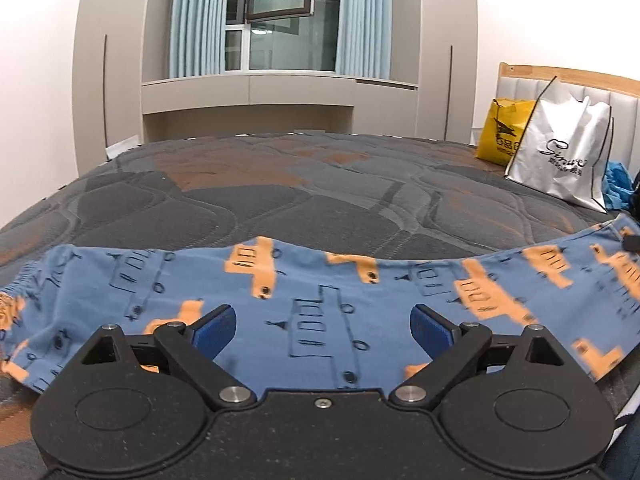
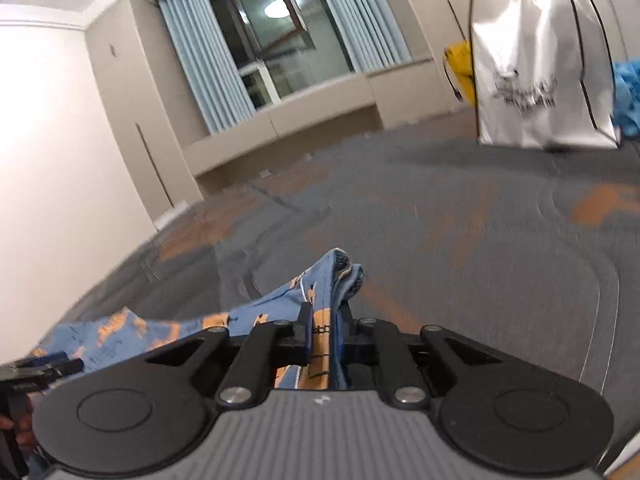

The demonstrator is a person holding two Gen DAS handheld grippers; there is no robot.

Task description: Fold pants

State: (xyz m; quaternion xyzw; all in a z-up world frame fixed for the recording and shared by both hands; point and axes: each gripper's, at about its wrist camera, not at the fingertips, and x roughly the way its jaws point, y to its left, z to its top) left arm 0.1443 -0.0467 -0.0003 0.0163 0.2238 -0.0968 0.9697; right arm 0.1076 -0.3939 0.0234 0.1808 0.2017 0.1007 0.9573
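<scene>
While the blue truck-print pants (image 1: 320,300) are lying stretched sideways across the near edge of the quilted mattress (image 1: 320,184), we are working the opening step of the fold. Our right gripper (image 2: 326,336) is clamped tight on the bunched leg hems, which are poking out at twelve o'clock past its fingers. Our left gripper (image 1: 323,322) is hovering over the middle of the fabric with its jaws spread wide, gripping nothing. In the left view the elastic waistband is sitting at nine o'clock, the lifted hem end at three. A white shopping bag (image 1: 568,160) and a yellow bag (image 1: 502,132) are standing at two o'clock, well apart. Next, we judge, the right should be carrying the hems over toward the waistband while the left is pinning the crease.
</scene>
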